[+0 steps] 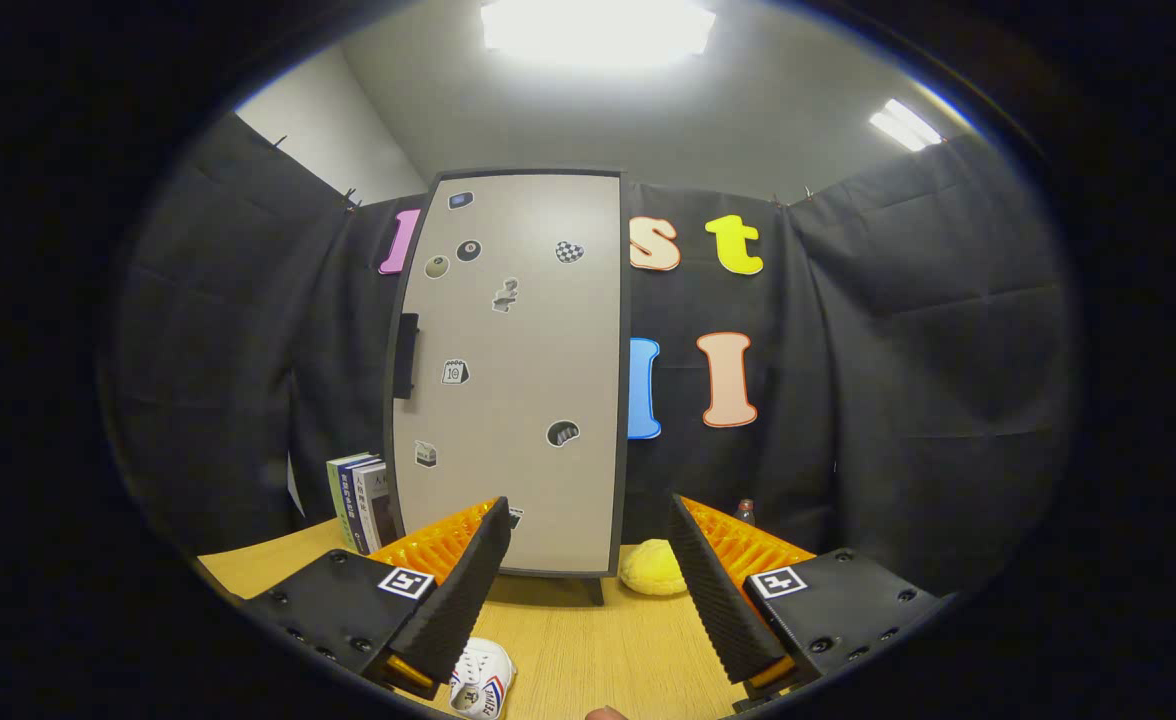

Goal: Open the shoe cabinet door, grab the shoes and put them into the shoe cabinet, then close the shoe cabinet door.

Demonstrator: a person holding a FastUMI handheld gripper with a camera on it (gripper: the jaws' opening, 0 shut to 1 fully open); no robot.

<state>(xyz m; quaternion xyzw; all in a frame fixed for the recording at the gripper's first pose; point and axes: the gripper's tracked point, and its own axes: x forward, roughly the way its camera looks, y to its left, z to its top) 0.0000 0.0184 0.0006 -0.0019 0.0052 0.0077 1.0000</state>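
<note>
Gripper (588, 590) fingers apart at lower centre face the closed shoe cabinet door (513, 370); its left-edge handle (406, 355), seemingly shallow, risks slipping free.

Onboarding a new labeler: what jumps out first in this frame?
The tall cabinet beyond the tongs, its door shut and dotted with stickers, a dark handle on one edge. The tongs are open with nothing between them. On the table, a white shoe lies beside one finger, a yellow plush thing sits at the cabinet's foot, and books stand on the handle side.
</note>
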